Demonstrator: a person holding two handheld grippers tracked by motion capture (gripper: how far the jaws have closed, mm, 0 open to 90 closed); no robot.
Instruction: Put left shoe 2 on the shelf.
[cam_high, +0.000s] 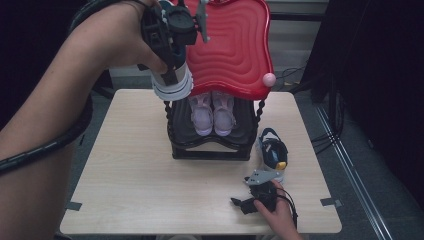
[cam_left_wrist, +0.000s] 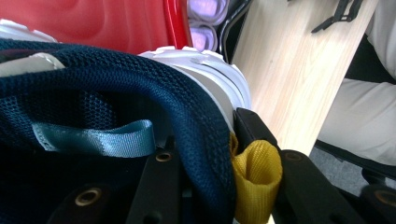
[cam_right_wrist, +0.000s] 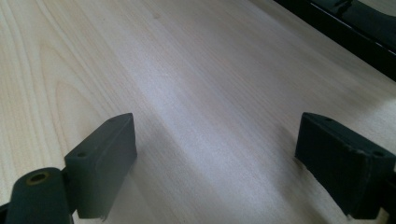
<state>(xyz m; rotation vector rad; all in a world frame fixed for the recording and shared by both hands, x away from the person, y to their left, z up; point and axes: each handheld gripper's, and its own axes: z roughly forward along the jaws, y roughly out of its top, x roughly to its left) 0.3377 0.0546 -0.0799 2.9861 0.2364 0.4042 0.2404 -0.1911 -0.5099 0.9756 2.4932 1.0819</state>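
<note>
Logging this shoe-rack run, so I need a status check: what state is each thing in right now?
left gripper: shut on the navy shoe's collar, raised beside the red top shelf.
navy shoe: held in the air, white sole facing out.
second navy shoe: on the table, beside the rack.
pink shoes: paired on the lower shelf.
red top shelf: bare where visible.
right gripper: open, nothing between its jaws, low over the table.
</note>
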